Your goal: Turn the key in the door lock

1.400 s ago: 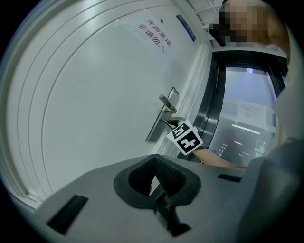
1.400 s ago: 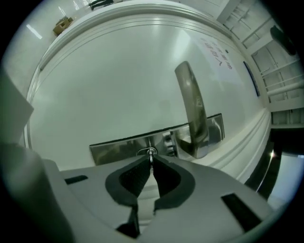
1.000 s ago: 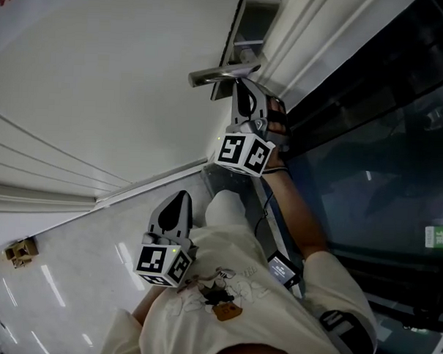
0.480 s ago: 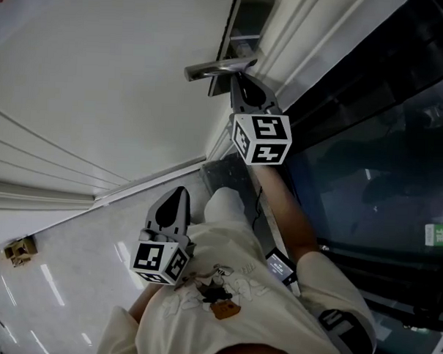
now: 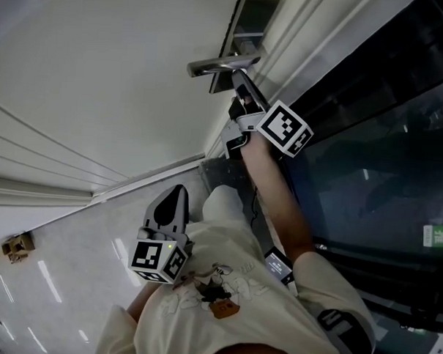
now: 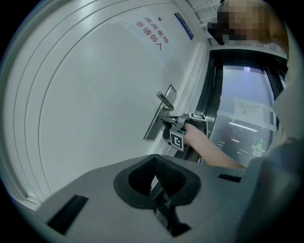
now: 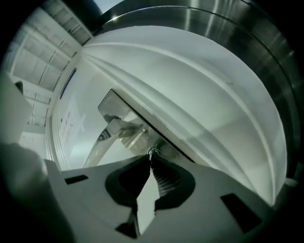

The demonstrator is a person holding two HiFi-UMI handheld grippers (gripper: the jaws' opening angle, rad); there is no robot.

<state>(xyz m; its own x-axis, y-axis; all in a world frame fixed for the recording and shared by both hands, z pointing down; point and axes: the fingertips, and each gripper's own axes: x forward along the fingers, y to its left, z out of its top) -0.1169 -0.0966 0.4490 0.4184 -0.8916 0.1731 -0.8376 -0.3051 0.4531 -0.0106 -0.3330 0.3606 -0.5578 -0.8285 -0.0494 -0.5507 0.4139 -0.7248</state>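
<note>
A white door (image 5: 101, 79) carries a metal lever handle (image 5: 223, 65) on a long lock plate (image 5: 247, 20). My right gripper (image 5: 240, 82) points at the lock just below the handle. In the right gripper view its tips (image 7: 150, 159) pinch a small key (image 7: 151, 153) stuck in the lock, under the handle (image 7: 102, 137); the jaws are opening slightly, with the key still between them. My left gripper (image 5: 178, 195) hangs shut and empty near the person's body, away from the door. From the left gripper view the right gripper (image 6: 167, 122) shows at the lock.
A dark glass panel (image 5: 369, 142) and its metal frame (image 5: 308, 44) stand right of the door. A small brown object (image 5: 18, 246) lies on the shiny floor at the lower left. Red lettering (image 6: 151, 34) marks the door higher up.
The right gripper has rolled about its own axis at the lock; its marker cube swung from the lower left to the right side. The left gripper has stayed still.
</note>
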